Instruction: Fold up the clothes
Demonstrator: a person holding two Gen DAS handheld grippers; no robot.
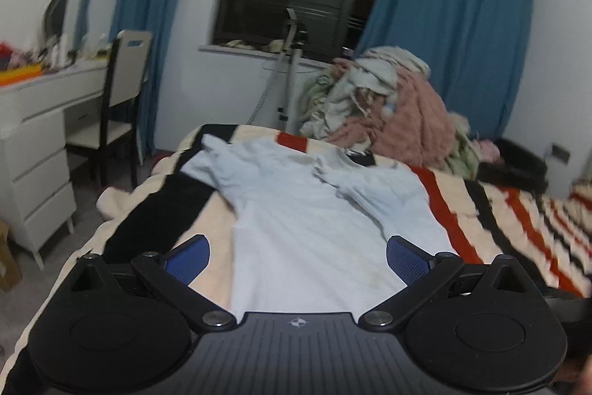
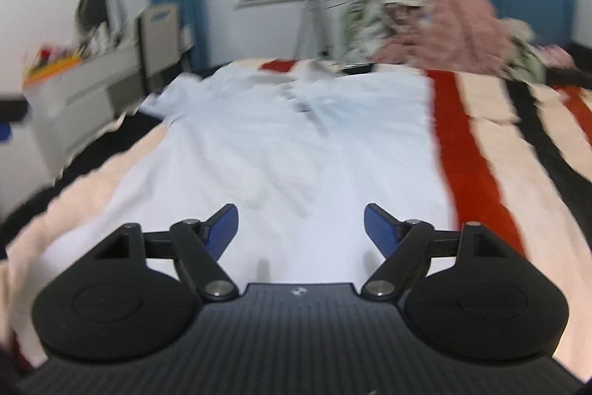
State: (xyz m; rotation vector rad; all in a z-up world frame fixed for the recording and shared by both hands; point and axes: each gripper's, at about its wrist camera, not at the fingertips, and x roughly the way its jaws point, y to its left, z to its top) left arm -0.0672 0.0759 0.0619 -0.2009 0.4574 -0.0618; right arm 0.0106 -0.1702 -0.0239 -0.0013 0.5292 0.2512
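A pale blue short-sleeved shirt lies spread on a striped blanket, collar end far from me. Its right side looks folded inward over the body. My left gripper is open and empty, held above the shirt's near hem. In the right wrist view the same shirt fills the middle, blurred by motion. My right gripper is open and empty, just above the shirt's lower part.
A heap of unfolded clothes sits at the far end of the bed, also in the right wrist view. A white dresser and a chair stand left. A tripod stands by the window.
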